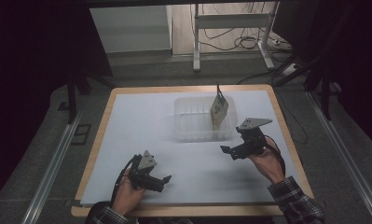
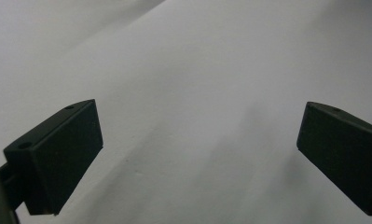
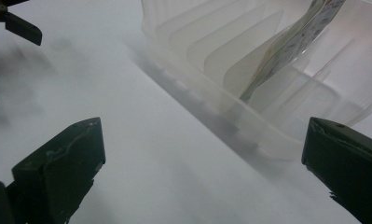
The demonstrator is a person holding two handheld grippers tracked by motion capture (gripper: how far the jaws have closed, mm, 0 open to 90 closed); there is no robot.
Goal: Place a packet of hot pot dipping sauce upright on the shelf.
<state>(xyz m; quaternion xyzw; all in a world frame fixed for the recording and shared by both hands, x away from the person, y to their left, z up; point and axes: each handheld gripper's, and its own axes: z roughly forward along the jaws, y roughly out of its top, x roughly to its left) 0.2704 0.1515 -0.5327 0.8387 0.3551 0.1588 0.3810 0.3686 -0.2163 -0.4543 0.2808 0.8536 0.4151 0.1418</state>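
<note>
The packet point(image 1: 219, 111) stands tilted in the bin point(image 1: 188, 133), near the table's point(image 1: 127, 140) far edge. I keep both grippers, left point(image 1: 162, 183) and right point(image 1: 226, 152), released and empty; placing looks done.

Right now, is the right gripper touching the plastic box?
Apart. In the right gripper view, white table shows between the open right gripper and the plastic box.
</note>
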